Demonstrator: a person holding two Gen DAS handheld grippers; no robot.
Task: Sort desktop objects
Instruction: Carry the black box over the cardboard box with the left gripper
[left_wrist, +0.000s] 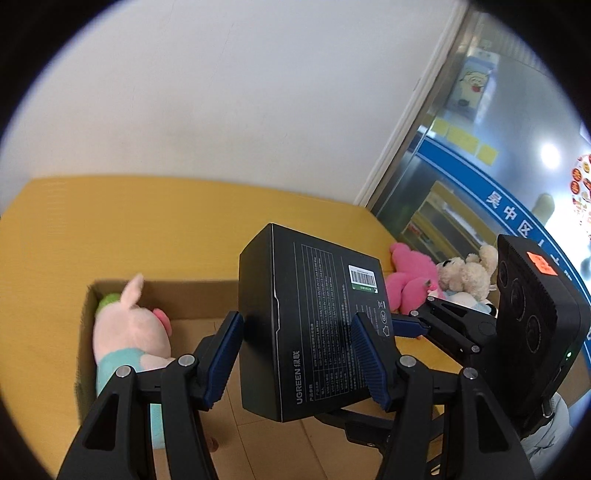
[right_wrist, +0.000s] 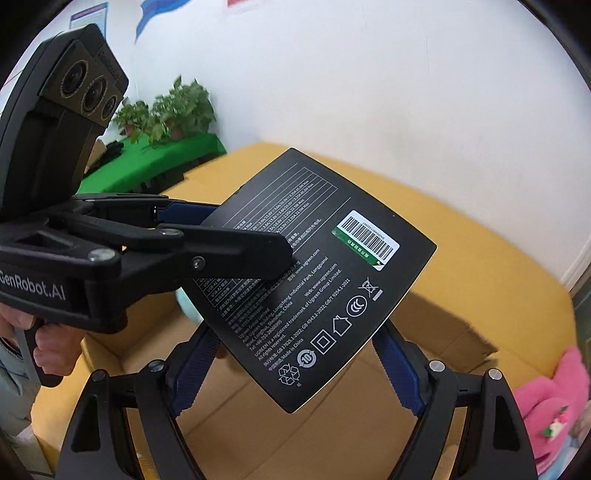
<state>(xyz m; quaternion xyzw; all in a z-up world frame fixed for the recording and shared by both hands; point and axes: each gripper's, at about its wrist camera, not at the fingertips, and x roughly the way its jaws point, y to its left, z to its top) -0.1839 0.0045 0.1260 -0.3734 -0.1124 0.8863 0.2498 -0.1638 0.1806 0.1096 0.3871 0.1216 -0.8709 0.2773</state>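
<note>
A black UGREEN box (left_wrist: 310, 325) is held above an open cardboard box (left_wrist: 207, 310). My left gripper (left_wrist: 299, 354) is shut on the black box, blue pads on its two sides. The black box (right_wrist: 314, 280) also fills the right wrist view, with the left gripper (right_wrist: 236, 236) clamped on it from the left. My right gripper (right_wrist: 291, 362) is open below the black box, fingers spread wide. In the left wrist view the right gripper (left_wrist: 410, 325) sits just right of the box. A pink pig plush (left_wrist: 129, 336) lies inside the cardboard box.
A hot-pink plush (left_wrist: 410, 280) and a cream bear plush (left_wrist: 465, 277) lie on the yellow table (left_wrist: 110, 221) at the right. The pink plush (right_wrist: 546, 410) shows at the right edge. A white wall is behind; potted plants (right_wrist: 166, 110) stand far left.
</note>
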